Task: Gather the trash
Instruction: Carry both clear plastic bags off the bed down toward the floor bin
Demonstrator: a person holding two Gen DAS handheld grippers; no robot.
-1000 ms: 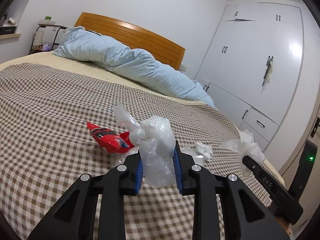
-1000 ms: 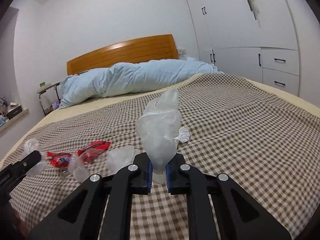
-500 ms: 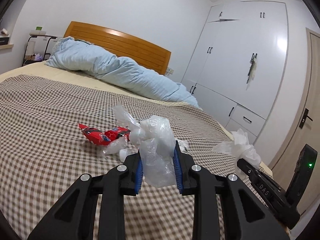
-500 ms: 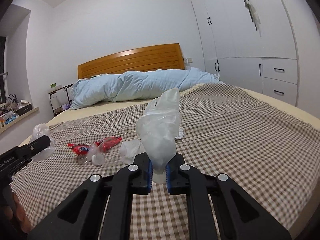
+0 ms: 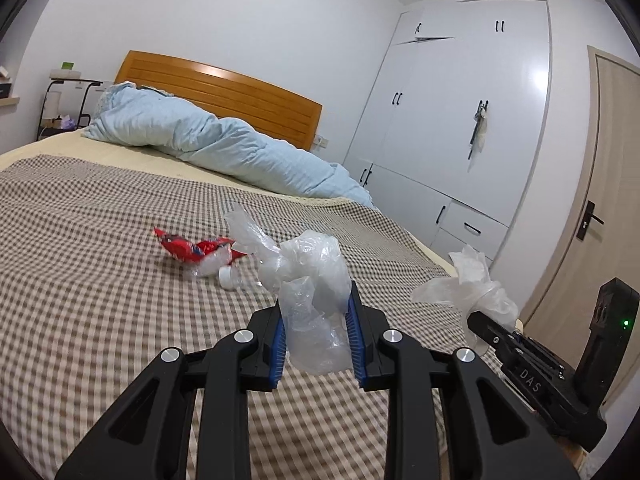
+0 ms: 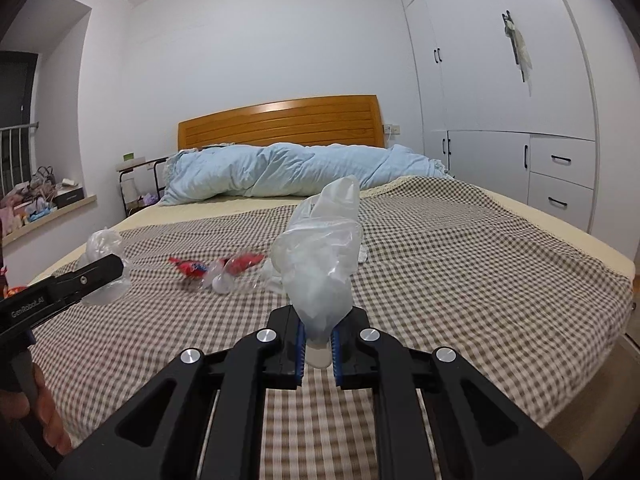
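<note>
Checkered bedspread has receded: both grippers have drawn back. Left gripper pinches one clear plastic bag; right gripper another. Red wrappers, possibly a bottle, remain uncollected.

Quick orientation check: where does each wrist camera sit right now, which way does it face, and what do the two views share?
Left wrist: sits behind the left tool, shut on a crumpled clear bag; faces across the checked bedspread toward the wardrobe; right tool at right.
Right wrist: behind the right tool, shut on a clear bag; faces the headboard; left tool and a hand at left.
Shared: red wrappers, blue duvet.
</note>
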